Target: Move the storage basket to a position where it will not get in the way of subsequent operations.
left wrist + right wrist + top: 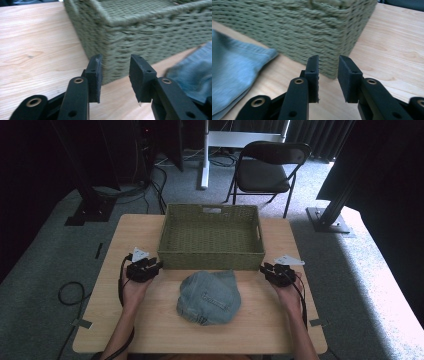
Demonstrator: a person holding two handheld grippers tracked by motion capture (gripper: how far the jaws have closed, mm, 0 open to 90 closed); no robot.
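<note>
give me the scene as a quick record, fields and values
table: wooden
basket: green woven, empty, at the table's far middle
denim: bunched, on the table in front of the basket
left gripper: open, holds nothing, by the basket's near left corner
right gripper: open, holds nothing, by the basket's near right corner
behind table: black folding chair

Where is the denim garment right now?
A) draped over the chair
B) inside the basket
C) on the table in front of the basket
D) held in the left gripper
C: the denim garment lies crumpled on the table, just in front of the basket, between the two open grippers.
</note>
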